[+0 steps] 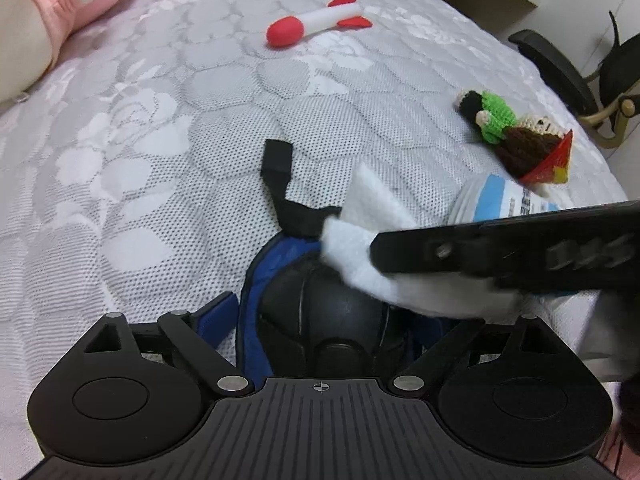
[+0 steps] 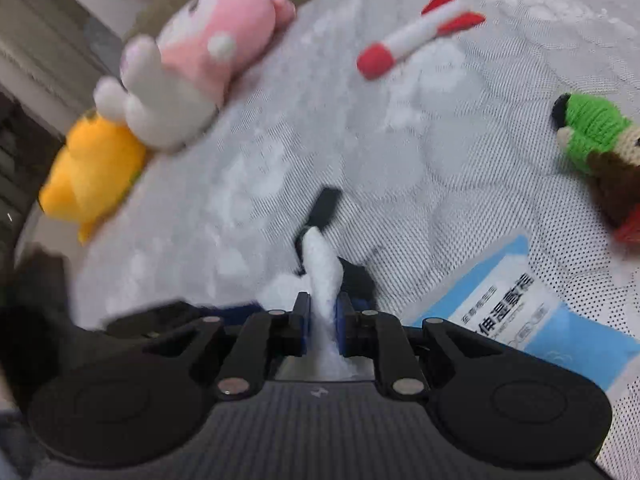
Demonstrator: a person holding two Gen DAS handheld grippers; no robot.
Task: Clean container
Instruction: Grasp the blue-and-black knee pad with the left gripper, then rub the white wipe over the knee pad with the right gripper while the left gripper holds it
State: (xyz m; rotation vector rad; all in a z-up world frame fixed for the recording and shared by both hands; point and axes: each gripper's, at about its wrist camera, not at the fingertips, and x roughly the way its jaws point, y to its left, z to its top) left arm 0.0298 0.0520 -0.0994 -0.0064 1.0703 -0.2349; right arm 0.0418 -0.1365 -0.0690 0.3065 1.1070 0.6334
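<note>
L gripper [image 1: 320,320]: jaws spread wide, either side of the dark domed container; can't tell if pads press on it.
Container [image 1: 320,312]: black dome w/ blue fabric edging, on mattress right under L gripper; black strap [image 1: 280,176] runs off its far side.
R gripper [image 2: 322,320]: clamped on white wipe [image 2: 322,276]; in L view its black finger crosses over container's right side, wipe against the dome.
Wipes pack [image 2: 516,312]: blue/white, just right of container; Chinese print, partly readable "湿敷".
Mattress [image 1: 160,152]: grey quilted, floral.
Crochet doll [image 1: 516,136]: green/brown, beyond pack.
Toy rocket [image 1: 316,20]: red/white, far centre.
Pink plush [image 2: 208,60], yellow plush [image 2: 92,168]: far left edge, touching.
Office chair [image 1: 568,76]: off bed, right.
</note>
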